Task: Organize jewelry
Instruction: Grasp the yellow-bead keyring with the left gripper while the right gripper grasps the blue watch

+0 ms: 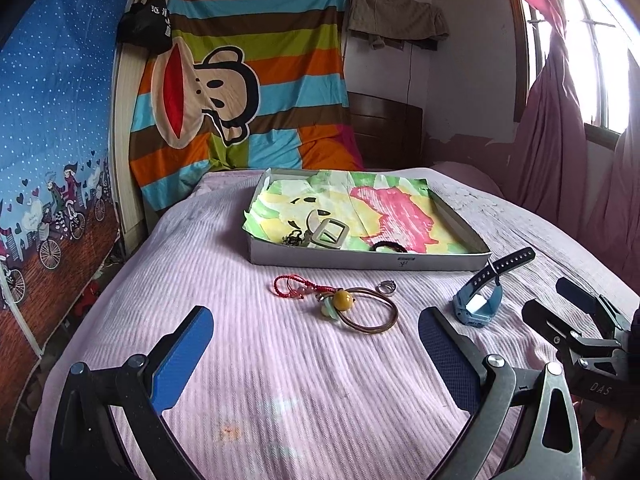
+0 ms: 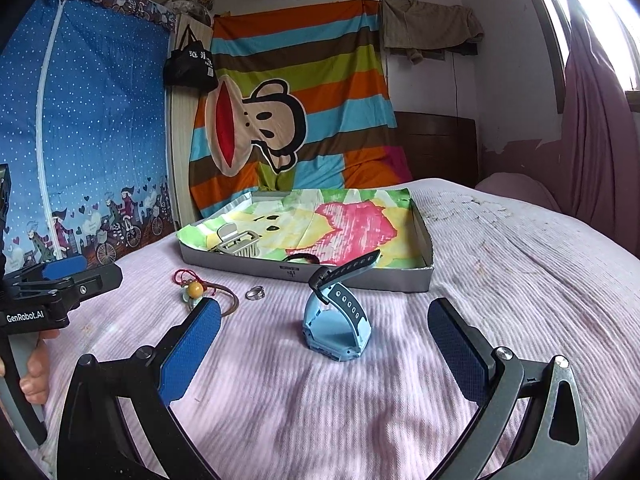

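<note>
Right tool [image 2: 324,344] wide, watch [image 2: 336,320] between

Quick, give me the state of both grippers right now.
Left gripper: open, holding nothing, above the bracelet.
Right gripper: open, holding nothing, with the blue watch ahead between its fingers.

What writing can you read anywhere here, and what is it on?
"GenRobot.AI": on the left hand-held gripper, white letters on its black body.
"DAS": on the right hand-held gripper.
Black bag: white Chinese characters, too blurred to read.
Box front label: too small to read.
</note>
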Motion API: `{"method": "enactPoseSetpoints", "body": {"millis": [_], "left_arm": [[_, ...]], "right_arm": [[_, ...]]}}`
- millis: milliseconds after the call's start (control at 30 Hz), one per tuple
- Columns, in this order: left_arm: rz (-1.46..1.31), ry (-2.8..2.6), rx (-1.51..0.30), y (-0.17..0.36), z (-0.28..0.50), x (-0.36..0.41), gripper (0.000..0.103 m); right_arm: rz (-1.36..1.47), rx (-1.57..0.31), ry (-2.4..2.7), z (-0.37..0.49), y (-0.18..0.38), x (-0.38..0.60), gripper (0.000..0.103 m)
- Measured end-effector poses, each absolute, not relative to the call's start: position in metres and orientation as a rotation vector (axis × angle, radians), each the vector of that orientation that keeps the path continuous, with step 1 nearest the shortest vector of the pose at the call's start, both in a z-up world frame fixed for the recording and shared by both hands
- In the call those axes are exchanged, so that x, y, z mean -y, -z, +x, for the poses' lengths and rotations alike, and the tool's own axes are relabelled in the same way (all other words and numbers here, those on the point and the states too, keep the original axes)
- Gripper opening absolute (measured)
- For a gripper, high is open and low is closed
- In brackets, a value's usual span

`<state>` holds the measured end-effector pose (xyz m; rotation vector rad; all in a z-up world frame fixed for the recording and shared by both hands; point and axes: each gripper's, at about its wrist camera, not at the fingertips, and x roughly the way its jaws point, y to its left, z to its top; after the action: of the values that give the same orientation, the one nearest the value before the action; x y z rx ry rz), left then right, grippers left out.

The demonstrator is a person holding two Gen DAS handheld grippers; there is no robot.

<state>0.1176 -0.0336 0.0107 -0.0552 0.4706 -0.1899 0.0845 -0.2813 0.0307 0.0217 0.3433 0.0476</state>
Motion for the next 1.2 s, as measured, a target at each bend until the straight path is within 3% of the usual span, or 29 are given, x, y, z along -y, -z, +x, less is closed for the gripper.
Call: {"method": "enactPoseSetpoints", "body": {"millis": [433,700,1033,1133,1200], "left_arm": [[-0.121,0.268,-0.651,0.008,0.162,0.042,0.098],[-0.144,0.292,-0.757,0.025,0.186,0.047,0.076],[-0.221,0.358,-0.796,0.035,0.202,0.049,0.066],[-0.246,0.357,-0.795,0.037,0.204,0.047,0.057],[-0.258,0.352,-0.797,0.039,0.206,0.046,0.045]], "right_arm": [[0.086,-0.579,-0.064,0.140,0.002,0.291,0.102],[0.087,-0.631,-0.069,0.169,0.014,0.286,0.102],[0.130,-0.673,-0.126,0.194,0.036,0.280,0.102],[0.141,-0.666,-0.132,0.195,0.039,0.278,0.102],[0.138,-0.666,-0.128,0.195,0.040,0.278,0.100]]}}
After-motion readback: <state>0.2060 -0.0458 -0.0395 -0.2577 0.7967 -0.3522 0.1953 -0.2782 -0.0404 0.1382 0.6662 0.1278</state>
